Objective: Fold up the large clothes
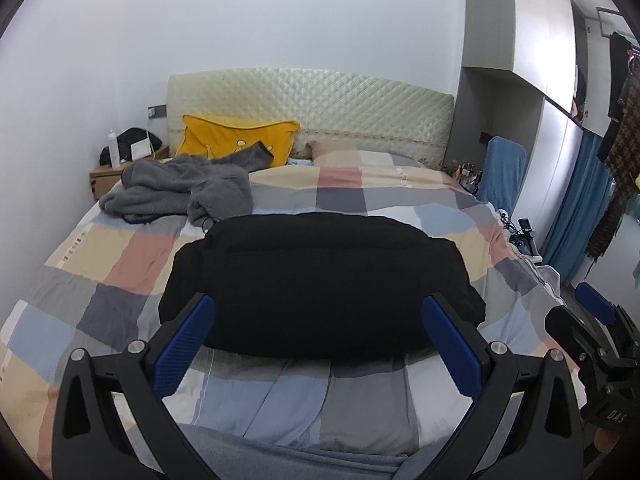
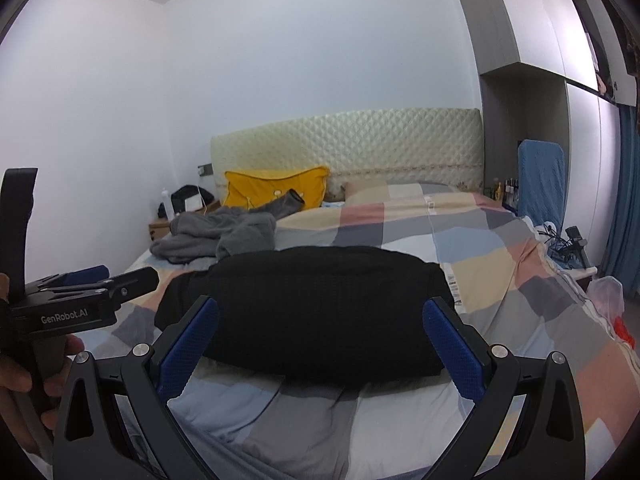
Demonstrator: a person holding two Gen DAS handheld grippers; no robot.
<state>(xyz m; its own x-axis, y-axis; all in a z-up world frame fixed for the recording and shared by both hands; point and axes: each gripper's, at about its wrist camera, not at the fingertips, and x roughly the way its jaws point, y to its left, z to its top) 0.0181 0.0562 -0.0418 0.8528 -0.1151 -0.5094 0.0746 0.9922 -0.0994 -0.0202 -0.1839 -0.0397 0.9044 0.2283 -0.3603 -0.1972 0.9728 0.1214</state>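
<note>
A black garment [image 1: 320,280] lies folded into a thick rectangle on the checked bedspread [image 1: 120,264], near the foot of the bed. It also shows in the right wrist view [image 2: 320,312]. My left gripper [image 1: 318,304] is open and empty, held just short of the garment's near edge. My right gripper [image 2: 320,308] is open and empty too, hovering at the same near edge. A grey fleece garment [image 1: 180,192] lies crumpled at the bed's far left, also in the right wrist view [image 2: 220,236].
A yellow pillow [image 1: 240,140] leans on the quilted headboard [image 1: 320,104]. A wooden nightstand [image 1: 108,176] stands at the far left. A blue-covered chair [image 1: 504,176], blue curtains [image 1: 580,216] and hanging clothes [image 1: 620,128] are on the right.
</note>
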